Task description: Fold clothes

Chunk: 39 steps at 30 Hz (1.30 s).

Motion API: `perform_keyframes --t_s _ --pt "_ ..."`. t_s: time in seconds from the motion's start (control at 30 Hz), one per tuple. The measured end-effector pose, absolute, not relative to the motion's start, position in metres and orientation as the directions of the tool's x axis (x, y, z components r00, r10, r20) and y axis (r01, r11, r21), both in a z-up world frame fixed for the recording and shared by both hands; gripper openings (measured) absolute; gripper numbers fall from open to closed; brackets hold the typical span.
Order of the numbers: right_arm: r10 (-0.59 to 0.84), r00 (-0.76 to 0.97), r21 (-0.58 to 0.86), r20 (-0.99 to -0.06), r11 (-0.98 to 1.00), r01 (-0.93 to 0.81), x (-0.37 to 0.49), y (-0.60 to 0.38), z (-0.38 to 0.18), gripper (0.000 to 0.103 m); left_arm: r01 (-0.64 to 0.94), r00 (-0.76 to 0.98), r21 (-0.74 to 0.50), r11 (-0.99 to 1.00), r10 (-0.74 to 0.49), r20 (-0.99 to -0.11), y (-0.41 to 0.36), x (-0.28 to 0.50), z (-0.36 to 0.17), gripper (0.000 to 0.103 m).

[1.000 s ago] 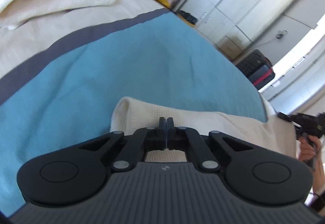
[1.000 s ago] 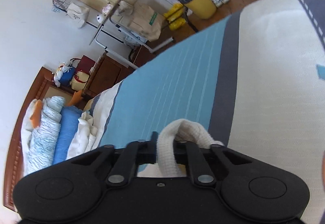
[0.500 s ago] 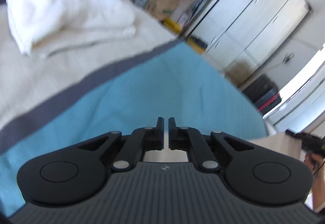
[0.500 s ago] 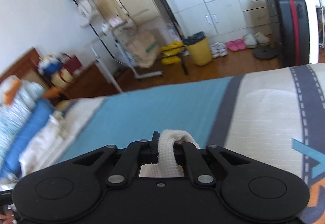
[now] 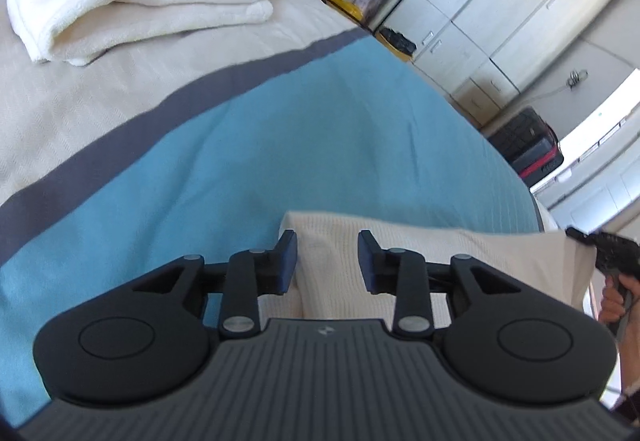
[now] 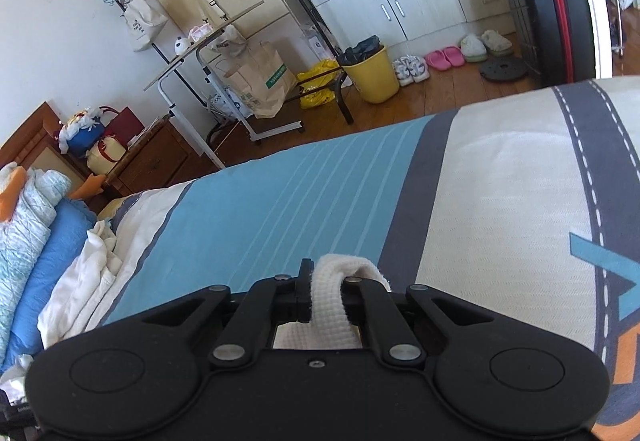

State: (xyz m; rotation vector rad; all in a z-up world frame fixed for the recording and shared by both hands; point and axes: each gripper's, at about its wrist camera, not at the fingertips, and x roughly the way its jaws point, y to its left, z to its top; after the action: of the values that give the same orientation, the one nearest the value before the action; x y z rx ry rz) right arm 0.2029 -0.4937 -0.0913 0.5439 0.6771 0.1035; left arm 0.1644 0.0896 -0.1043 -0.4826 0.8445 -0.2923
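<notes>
Left gripper (image 5: 327, 261) has just been opening, jaws now spread, and the cream knit garment (image 5: 420, 265) sits between them without either pad pressing on it. Over on the other side, the right gripper (image 6: 326, 295) is pinched tight on a bunched loop of that same cream knit garment (image 6: 334, 301). It lies on the blue band of the bedspread (image 5: 200, 181), its long axis running off toward three o'clock in the left wrist view, where the person's hand (image 5: 618, 299) with the other tool shows. So the right end is held, the left end free; I'd say the left regrasps next.
</notes>
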Motion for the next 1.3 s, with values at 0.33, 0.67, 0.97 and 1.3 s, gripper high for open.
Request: perform_keyframes --t_s 0.33,0.67,0.97,1.3 --pt "0.255 0.748 0.504 -0.613 0.855 0.122 0.204 -0.490 -0.097 0.006 0.138 0.667 -0.416 0.899 -0.395 -0.632 0.078 0.148 -0.095 0.038" --pt "0.269 0.744 0.509 -0.612 0.854 0.109 0.203 -0.489 -0.093 0.006 0.168 0.625 -0.547 0.820 -0.518 -0.584 0.077 0.151 -0.105 0.036" --pt "0.279 0.739 0.513 -0.614 0.852 0.105 0.204 -0.489 -0.096 0.007 0.128 0.637 -0.496 0.859 -0.454 -0.622 0.067 0.160 -0.113 0.041" --pt "0.302 0.735 0.516 -0.607 0.853 0.076 0.207 -0.488 -0.099 0.008 -0.013 0.643 -0.695 0.719 -0.526 -0.557 0.083 0.187 -0.135 0.003"
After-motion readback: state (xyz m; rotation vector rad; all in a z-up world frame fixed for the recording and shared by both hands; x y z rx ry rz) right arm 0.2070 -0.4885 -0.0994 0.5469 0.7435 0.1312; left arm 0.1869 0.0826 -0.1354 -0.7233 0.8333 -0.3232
